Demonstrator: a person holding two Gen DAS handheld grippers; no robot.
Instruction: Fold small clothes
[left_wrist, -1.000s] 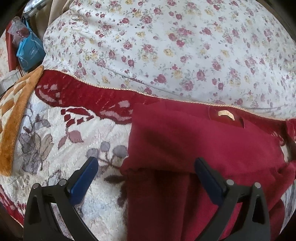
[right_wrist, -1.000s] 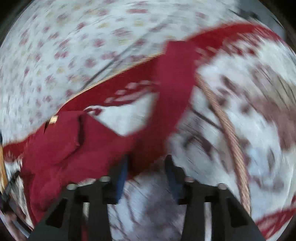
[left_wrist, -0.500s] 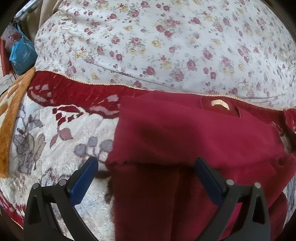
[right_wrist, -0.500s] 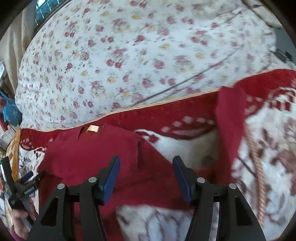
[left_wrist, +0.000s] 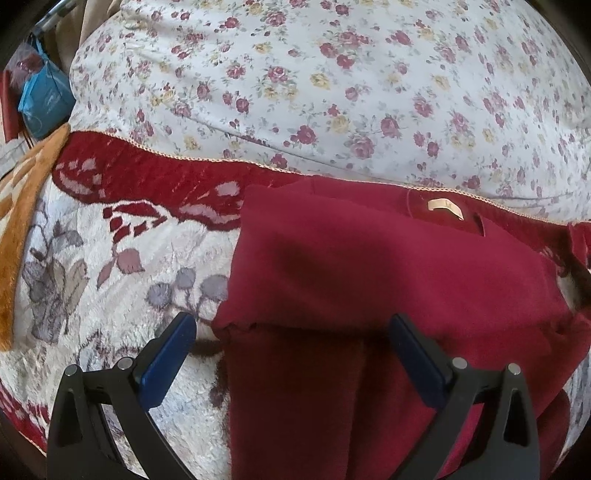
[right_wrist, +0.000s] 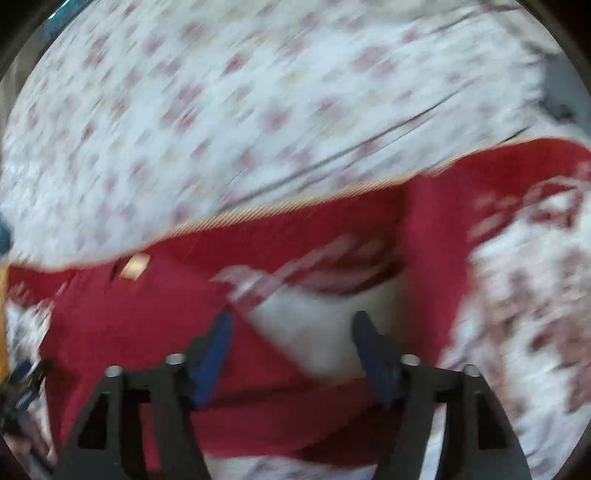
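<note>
A small dark red garment (left_wrist: 388, 280) with a gold neck label (left_wrist: 445, 207) lies partly folded on a plush blanket. My left gripper (left_wrist: 291, 328) is open and hovers over its near left edge, holding nothing. In the blurred right wrist view the garment (right_wrist: 140, 325) lies at the lower left, and a red sleeve strip (right_wrist: 432, 258) runs up at the right. My right gripper (right_wrist: 291, 332) is open above white blanket beside the garment, holding nothing.
The white plush blanket (left_wrist: 110, 295) has a red patterned border (left_wrist: 155, 177). A floral quilt (left_wrist: 332, 92) rises behind it. An orange blanket (left_wrist: 26, 206) and a blue bag (left_wrist: 44, 99) lie at the far left.
My right gripper opened, letting go of the red sleeve, and swung across the garment; its view is blurred again. My left gripper stayed open and shifted slightly.
</note>
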